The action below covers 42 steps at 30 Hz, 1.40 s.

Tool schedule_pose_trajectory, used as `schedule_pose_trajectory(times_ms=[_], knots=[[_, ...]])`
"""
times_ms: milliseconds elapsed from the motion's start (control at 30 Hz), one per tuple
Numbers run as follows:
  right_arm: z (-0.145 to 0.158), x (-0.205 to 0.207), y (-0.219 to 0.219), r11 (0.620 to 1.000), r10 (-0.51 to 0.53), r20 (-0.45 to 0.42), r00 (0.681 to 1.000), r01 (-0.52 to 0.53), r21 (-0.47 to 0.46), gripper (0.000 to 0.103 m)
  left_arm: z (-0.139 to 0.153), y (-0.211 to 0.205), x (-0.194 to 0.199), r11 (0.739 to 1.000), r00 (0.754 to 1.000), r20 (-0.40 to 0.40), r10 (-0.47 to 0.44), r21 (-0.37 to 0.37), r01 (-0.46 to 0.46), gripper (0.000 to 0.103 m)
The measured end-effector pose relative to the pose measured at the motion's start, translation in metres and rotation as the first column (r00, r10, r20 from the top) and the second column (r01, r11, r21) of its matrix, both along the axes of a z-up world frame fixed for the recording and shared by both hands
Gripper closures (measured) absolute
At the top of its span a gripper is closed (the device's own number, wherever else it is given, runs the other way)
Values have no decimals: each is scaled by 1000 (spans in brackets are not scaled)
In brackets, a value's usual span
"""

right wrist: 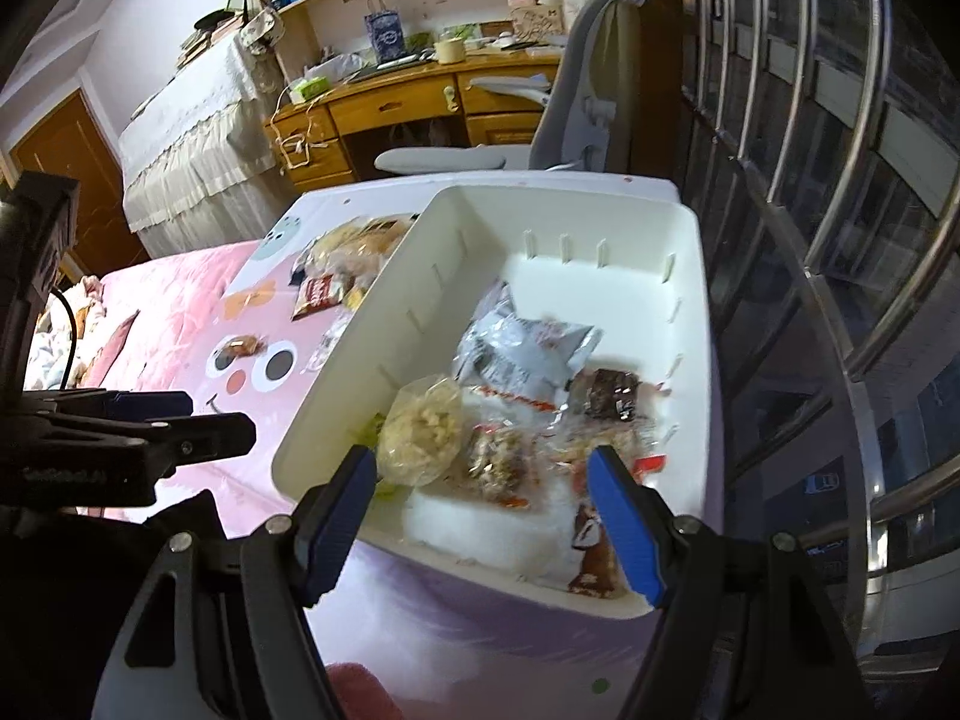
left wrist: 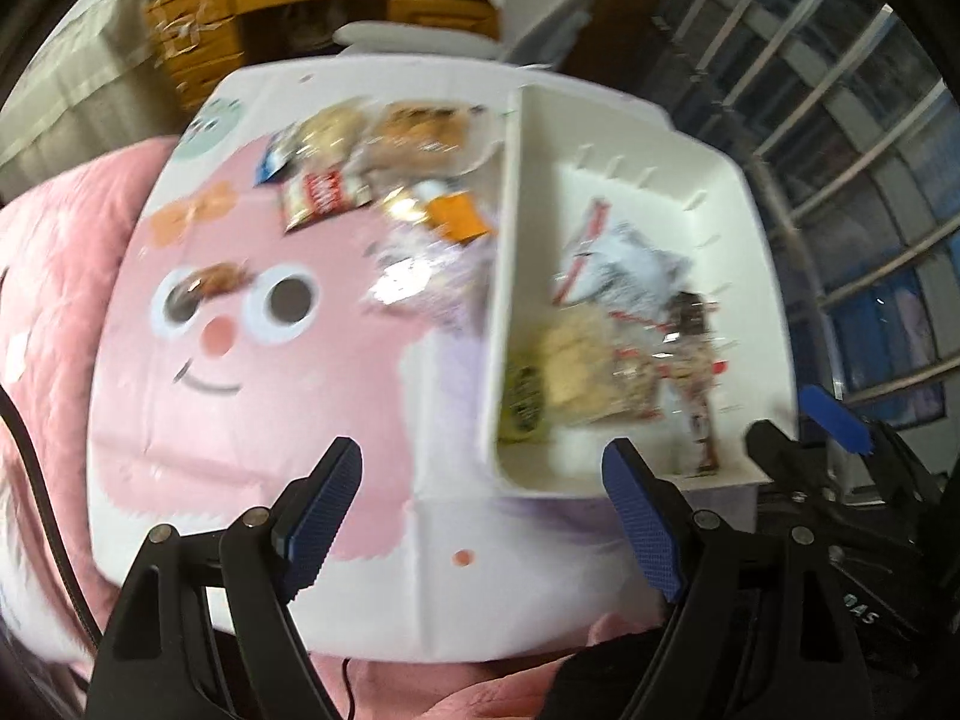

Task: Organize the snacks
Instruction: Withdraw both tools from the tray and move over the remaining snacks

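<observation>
Both grippers are wide apart and hold nothing. The left gripper hangs over the pink face mat, near the front corner of the white bin. The right gripper hangs just above the front of the bin, over the snacks inside. In the bin lie a silver bag, a round clear bag of pale bits and a dark brown cake, all close together. More snacks sit in a pile on the mat, just beside the bin's long wall. One small brown snack lies alone on the mat's painted eye, farther from the bin.
</observation>
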State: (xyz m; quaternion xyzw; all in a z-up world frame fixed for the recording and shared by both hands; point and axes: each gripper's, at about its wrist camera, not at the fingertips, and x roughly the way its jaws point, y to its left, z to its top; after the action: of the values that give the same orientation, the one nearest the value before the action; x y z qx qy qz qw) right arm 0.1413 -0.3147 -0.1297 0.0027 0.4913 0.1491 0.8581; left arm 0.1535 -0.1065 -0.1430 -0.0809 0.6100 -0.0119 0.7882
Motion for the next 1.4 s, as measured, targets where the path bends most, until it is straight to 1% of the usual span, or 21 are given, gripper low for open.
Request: schedule_pose_trajectory(times_ms=[33, 100, 133, 267, 367, 467, 600, 800, 933, 1133, 1233, 1333, 1400], knots=[[-1, -1, 4, 1000, 5, -6, 1000, -5, -1, 29, -2, 5, -1, 999, 1000, -14, 16, 51, -15, 22], [-3, -2, 12, 1000, 20, -20, 1000, -20, -2, 29, -7, 15, -3, 991, 998, -39, 44, 124, -39, 22], [-4, -2, 15, 1000, 25, -24, 999, -25, -2, 29, -11, 22, -3, 989, 997, -54, 61, 136, -53, 22], [-5, -5, 31, 999, 42, -40, 998, -42, -11, 29, -23, 50, -11, 983, 987, -103, 124, 147, -108, 22], [-7, -7, 45, 999, 47, -51, 998, -48, -19, 29, -30, 71, -19, 982, 982, -122, 147, 138, -130, 22], [-10, -7, 57, 999, 45, -65, 997, -47, -26, 29, -32, 91, -26, 982, 980, -125, 153, 130, -137, 22], [-9, -9, 85, 998, 41, -70, 997, -44, -37, 29, -29, 118, -29, 983, 982, -118, 149, 125, -134, 22], [-9, -12, 134, 999, 32, -77, 996, -35, -38, 29, -23, 165, -24, 989, 988, -108, 114, 110, -102, 22], [-11, -14, 166, 998, 29, -87, 996, -34, -48, 29, -23, 192, -19, 991, 990, -116, 84, 112, -71, 22], [-18, -11, 204, 996, -16, -102, 995, 7, -94, 29, -26, 218, -5, 994, 994, -105, -18, 108, 29, 22], [-23, -6, 218, 990, -14, -121, 993, -3, -138, 29, -30, 227, 4, 991, 992, -96, -78, 105, 88, 22], [-31, -2, 231, 970, 20, -149, 989, -55, -238, 29, -35, 230, 13, 983, 987, -86, -136, 110, 145, 22], [-35, 0, 237, 955, 43, -168, 985, -90, -283, 29, -39, 232, 19, 976, 981, -76, -181, 113, 189, 22]])
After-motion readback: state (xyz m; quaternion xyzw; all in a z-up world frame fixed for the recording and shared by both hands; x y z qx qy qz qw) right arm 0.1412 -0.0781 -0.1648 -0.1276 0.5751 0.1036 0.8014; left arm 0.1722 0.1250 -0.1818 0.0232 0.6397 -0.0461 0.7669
